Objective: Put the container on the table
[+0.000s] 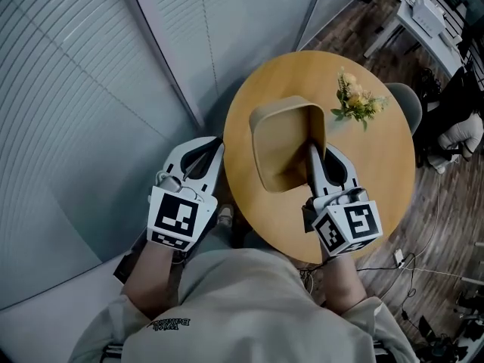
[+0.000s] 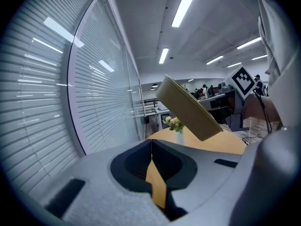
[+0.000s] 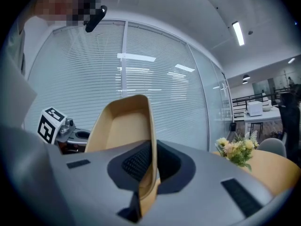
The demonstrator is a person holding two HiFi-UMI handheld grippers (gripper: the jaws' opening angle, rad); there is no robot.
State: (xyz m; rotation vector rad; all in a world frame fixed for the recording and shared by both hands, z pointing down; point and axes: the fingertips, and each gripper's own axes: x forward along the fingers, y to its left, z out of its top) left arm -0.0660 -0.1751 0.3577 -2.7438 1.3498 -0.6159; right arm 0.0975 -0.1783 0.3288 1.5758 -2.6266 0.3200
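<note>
A tan, open container (image 1: 280,146) with rounded corners hangs tilted over the round wooden table (image 1: 378,172). My right gripper (image 1: 319,157) is shut on its right wall, one finger inside and one outside. In the right gripper view the thin wall (image 3: 149,126) runs between the jaws of the right gripper (image 3: 151,149). The left gripper view shows the container (image 2: 188,108) clear of the tabletop. My left gripper (image 1: 212,145) is shut on nothing, left of the table's edge. In its own view the left gripper (image 2: 151,145) has its tips touching.
A small vase of flowers (image 1: 355,103) stands on the table's far right part. Glass walls with blinds (image 1: 76,89) close off the left. A grey chair (image 1: 408,100) sits behind the table. Cables (image 1: 401,259) lie on the wooden floor at right.
</note>
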